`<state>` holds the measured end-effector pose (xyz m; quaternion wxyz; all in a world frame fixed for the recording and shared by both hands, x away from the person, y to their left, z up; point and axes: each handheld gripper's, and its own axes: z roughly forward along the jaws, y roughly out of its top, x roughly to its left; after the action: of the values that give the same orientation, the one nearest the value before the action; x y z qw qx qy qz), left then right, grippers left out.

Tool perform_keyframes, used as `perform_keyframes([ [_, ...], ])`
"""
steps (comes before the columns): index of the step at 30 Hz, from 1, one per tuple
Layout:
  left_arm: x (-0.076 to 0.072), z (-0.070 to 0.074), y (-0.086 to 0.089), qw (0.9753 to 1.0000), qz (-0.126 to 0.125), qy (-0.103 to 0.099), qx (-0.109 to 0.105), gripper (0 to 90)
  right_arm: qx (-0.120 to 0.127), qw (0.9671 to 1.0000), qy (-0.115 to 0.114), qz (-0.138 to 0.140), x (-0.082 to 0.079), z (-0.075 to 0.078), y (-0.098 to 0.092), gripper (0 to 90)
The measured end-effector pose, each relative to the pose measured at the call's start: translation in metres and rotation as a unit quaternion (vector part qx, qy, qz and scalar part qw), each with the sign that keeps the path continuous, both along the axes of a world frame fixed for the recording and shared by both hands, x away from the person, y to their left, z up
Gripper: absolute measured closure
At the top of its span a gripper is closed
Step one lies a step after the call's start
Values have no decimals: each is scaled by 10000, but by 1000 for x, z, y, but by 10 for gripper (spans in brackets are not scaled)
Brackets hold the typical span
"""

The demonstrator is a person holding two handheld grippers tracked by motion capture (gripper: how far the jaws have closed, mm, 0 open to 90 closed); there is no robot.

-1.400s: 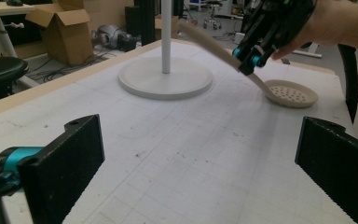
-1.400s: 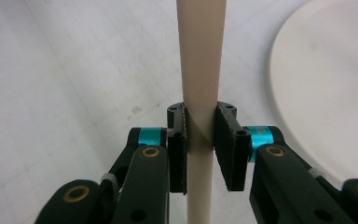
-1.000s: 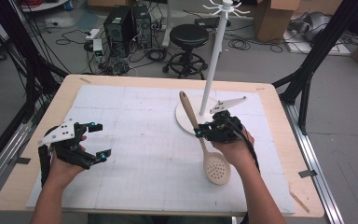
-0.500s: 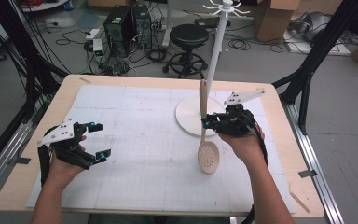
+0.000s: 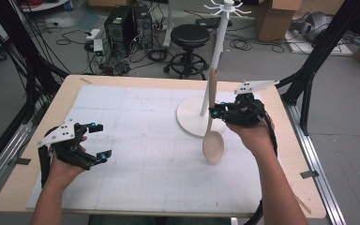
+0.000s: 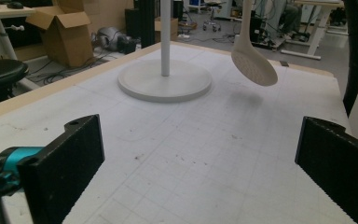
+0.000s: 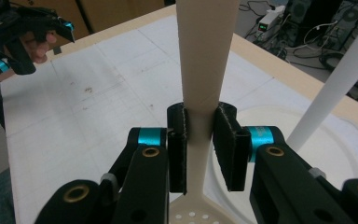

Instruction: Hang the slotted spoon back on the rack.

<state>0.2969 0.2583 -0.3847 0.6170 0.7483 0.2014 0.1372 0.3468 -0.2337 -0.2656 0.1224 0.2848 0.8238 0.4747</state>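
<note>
We take the white hook stand [image 5: 214,65] as our landmark: its round base [image 5: 192,117] sits toward the far right of the gridded mat [image 5: 136,154]. Just beside the pole, on its right, our right gripper [image 5: 214,112] pinches the handle of a wooden slotted spoon [image 5: 212,122], jaws pressed against both sides of the neck. The spoon hangs nearly upright, its perforated bowl [image 5: 213,147] down, lifted off the mat in front of the base. Our right forearm reaches in from below with the hand wrapped around the gripper. Well left of the stand, our left gripper [image 5: 96,140] hovers low over the mat, jaws spread wide, holding nothing.
</note>
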Motion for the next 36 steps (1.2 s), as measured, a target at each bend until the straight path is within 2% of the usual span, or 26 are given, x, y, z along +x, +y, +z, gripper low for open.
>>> perform_keyframes([
  [14,0,0,0,10000,3,7,19,17,121,9998,-122,-120,8,21,-19,752],
  [24,0,0,1,10000,10,8,-21,17,210,9985,-254,-447,14,33,-33,752],
  [30,0,0,1,10000,-1,-1,6,17,282,9981,-264,-479,21,39,-42,752],
  [35,1,-1,1,10000,17,36,30,17,239,9981,-249,-508,25,46,-46,753],
  [36,1,-1,1,10000,3,39,21,17,197,9981,-304,-495,27,50,-47,753],
])
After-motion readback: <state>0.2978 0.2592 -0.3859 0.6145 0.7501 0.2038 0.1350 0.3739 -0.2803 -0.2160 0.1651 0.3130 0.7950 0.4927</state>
